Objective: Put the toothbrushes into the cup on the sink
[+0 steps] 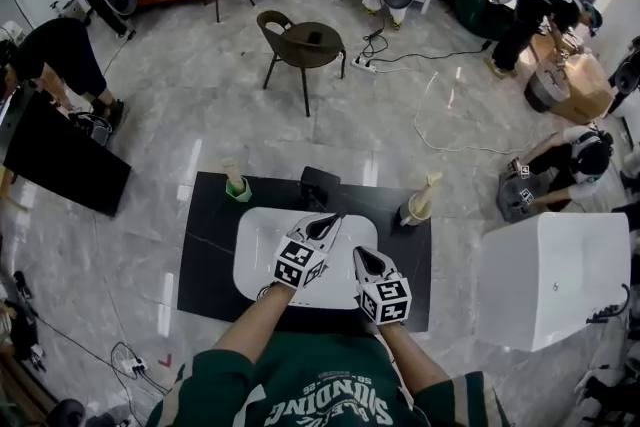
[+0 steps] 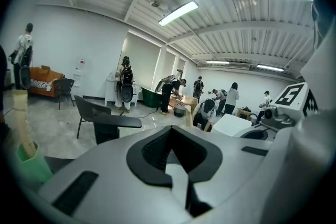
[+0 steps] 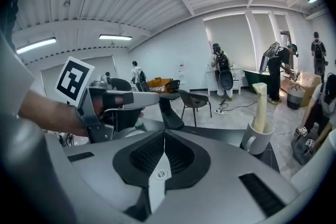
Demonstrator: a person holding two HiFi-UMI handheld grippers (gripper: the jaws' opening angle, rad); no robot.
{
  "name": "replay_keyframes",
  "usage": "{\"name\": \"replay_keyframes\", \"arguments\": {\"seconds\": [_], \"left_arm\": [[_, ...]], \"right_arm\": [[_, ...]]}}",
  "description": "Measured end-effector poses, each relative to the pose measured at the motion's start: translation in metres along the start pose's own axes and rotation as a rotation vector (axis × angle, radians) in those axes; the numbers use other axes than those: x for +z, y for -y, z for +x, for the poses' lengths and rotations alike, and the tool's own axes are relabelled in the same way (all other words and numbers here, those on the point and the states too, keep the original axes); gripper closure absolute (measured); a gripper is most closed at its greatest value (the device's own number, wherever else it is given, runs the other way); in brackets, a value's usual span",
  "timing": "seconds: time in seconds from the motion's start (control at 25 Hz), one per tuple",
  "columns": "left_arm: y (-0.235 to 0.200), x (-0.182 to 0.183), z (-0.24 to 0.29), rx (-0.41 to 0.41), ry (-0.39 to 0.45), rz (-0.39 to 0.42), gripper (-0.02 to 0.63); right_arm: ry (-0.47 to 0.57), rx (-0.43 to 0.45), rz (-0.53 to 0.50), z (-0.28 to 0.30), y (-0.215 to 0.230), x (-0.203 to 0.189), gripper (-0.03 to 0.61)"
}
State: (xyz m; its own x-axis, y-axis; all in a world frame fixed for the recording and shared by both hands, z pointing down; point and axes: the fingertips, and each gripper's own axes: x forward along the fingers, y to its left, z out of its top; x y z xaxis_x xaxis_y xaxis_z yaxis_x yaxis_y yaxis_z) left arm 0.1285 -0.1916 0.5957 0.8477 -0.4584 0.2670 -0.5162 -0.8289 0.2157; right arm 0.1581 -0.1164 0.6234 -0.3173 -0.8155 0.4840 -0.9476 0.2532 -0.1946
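On the black counter [image 1: 205, 255] lies a white sink basin [image 1: 255, 260]. A small green cup [image 1: 238, 188] stands at the counter's back left with a pale toothbrush [image 1: 233, 171] upright in it; the left gripper view shows that cup [image 2: 32, 167] at its left edge. At the back right, a white mug [image 1: 410, 213] holds another toothbrush [image 1: 428, 190]; the right gripper view has the mug [image 3: 256, 139] and brush [image 3: 260, 105] ahead to the right. My left gripper [image 1: 335, 218] [image 2: 170, 131] hangs over the basin, shut and empty. Beside it, my right gripper [image 1: 362, 253] [image 3: 164, 134] is shut and empty too.
A black faucet [image 1: 320, 183] rises behind the basin, just ahead of the left gripper. A white box [image 1: 555, 280] stands right of the counter. A dark chair with a round table [image 1: 300, 45] is farther back. Several people work around the room; cables run across the floor.
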Motion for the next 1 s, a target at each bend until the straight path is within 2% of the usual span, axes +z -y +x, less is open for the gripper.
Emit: {"name": "replay_keyframes", "arguments": {"seconds": [0.4, 0.64, 1.0], "left_arm": [[-0.035, -0.019, -0.058, 0.056, 0.0, -0.024, 0.603], [-0.049, -0.032, -0.088, 0.064, -0.008, -0.028, 0.603], [-0.066, -0.043, -0.107, 0.041, -0.02, -0.049, 0.603]], "right_arm": [[0.001, 0.041, -0.022, 0.029, -0.039, 0.01, 0.535], [0.003, 0.028, -0.058, 0.038, -0.056, 0.013, 0.535], [-0.007, -0.012, -0.049, 0.046, -0.069, 0.01, 0.535]]}}
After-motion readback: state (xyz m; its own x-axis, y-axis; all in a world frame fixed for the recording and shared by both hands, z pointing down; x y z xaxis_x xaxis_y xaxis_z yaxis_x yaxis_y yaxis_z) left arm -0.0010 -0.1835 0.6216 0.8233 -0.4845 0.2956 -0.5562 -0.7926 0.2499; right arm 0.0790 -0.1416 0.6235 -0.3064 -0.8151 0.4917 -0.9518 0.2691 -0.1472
